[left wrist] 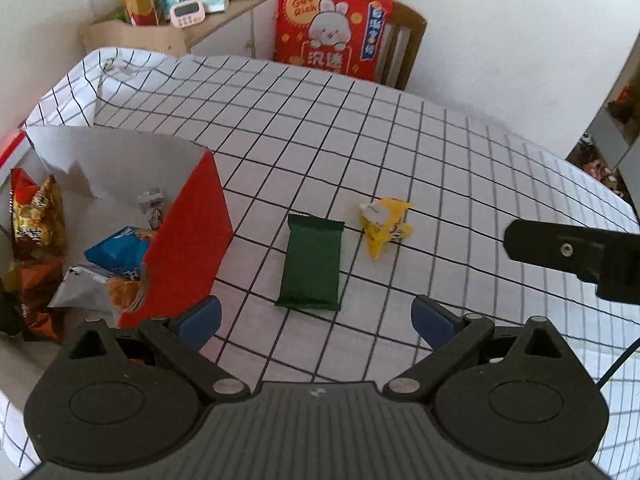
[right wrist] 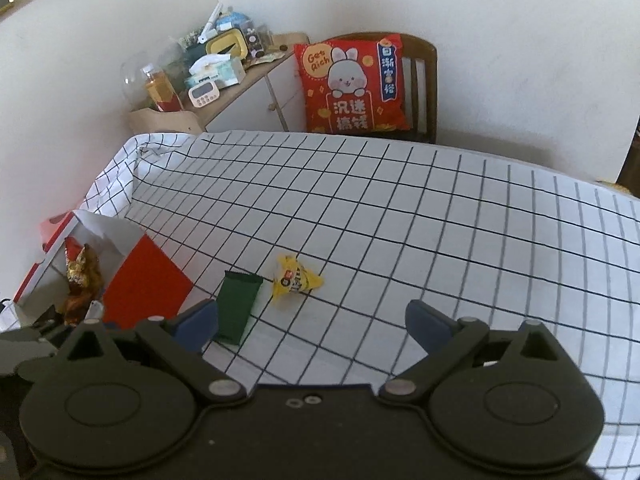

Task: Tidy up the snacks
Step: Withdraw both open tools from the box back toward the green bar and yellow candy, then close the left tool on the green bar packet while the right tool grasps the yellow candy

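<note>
— Two grippers, how do they stand?
— Left gripper [left wrist: 316, 320] is spread wide, holding nothing, above the green pack [left wrist: 313, 264]. Right gripper [right wrist: 312, 324] is also wide apart and empty.
— Snacks?
— Green pack lies flat on the tablecloth [left wrist: 440, 152] between the box [left wrist: 188, 236] and the yellow pack [left wrist: 384, 224]; other bags sit inside the box.

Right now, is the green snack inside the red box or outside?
Outside. The green snack lies flat on the checked tablecloth, beside the red box, not touching it.
</note>
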Demonstrator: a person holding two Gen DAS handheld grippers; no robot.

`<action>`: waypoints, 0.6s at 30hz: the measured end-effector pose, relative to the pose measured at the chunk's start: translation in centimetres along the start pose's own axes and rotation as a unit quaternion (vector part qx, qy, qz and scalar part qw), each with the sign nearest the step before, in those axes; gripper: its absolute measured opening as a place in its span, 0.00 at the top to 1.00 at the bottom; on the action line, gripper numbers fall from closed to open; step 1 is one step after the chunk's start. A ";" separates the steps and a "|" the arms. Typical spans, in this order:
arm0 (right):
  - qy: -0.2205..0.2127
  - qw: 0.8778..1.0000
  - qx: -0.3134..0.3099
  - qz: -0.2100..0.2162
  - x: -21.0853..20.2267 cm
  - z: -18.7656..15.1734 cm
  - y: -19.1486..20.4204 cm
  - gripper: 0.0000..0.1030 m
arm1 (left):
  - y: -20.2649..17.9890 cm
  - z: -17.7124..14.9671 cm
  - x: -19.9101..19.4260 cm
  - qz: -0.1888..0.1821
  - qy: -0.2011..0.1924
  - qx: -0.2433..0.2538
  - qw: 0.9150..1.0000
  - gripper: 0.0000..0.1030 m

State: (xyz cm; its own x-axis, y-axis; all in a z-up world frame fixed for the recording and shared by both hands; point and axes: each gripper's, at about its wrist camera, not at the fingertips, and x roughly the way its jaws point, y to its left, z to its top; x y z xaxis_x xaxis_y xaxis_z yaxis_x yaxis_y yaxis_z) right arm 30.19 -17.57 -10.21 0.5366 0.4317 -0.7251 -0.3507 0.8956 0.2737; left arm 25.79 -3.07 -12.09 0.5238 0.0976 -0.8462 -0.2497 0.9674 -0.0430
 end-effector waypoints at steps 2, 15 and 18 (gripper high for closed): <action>0.009 1.000 -0.001 0.003 1.4 0.6 0.1 0.04 | -0.1 0.4 1.1 0.005 0.006 0.003 1.000 0.01; 0.062 0.998 -0.004 -0.001 9.4 2.4 0.8 0.17 | -0.4 1.9 6.0 0.022 0.019 0.012 1.000 0.02; 0.069 0.998 -0.007 0.001 10.6 2.6 1.2 0.24 | -1.1 1.7 6.4 0.029 0.019 0.016 0.999 0.06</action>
State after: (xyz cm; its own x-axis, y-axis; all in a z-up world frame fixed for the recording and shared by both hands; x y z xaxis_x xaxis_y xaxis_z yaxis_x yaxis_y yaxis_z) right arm 37.44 -11.64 -15.96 0.4263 0.4128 -0.8049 -0.3631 0.8931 0.2658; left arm 30.82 -3.08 -16.55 0.4778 0.1458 -0.8663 -0.2521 0.9674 0.0237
